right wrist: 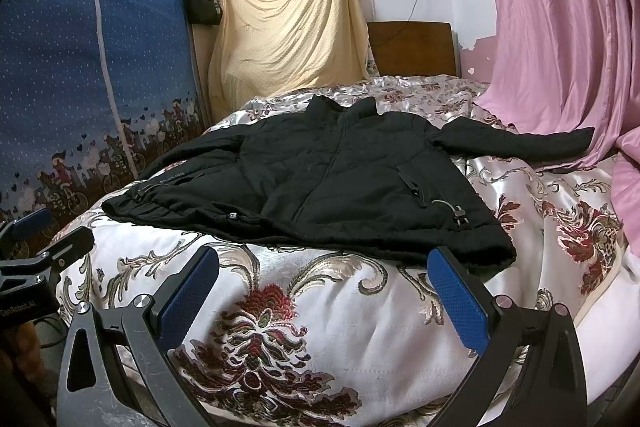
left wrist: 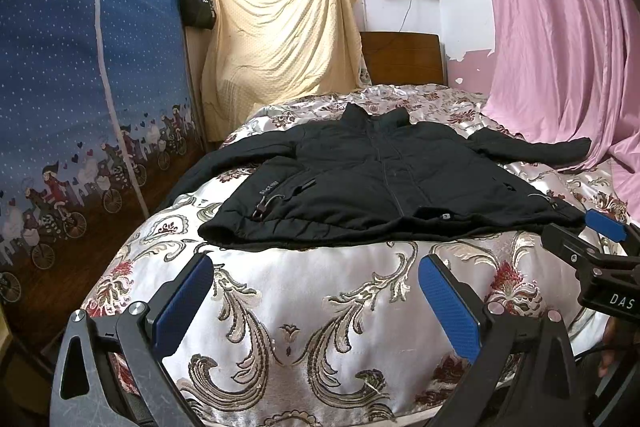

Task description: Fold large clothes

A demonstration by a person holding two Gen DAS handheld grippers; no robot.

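the black jacket (left wrist: 384, 179) lies flat on the bed (left wrist: 320, 307), sleeves spread crosswise, hem nearest; left tool (left wrist: 316, 301) and right tool (right wrist: 324, 297) both gape empty, just short of it.

A black jacket (left wrist: 384, 183) lies flat and zipped on the floral bedspread (left wrist: 320, 307), sleeves spread to both sides. The left gripper (left wrist: 316, 303) hovers before its hem, fingers (left wrist: 184, 307) wide apart. The right gripper (left wrist: 592, 247) shows at the right edge.

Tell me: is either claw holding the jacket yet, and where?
Nothing held. Left claw and right claw are open above the bedspread, short of the jacket hem.
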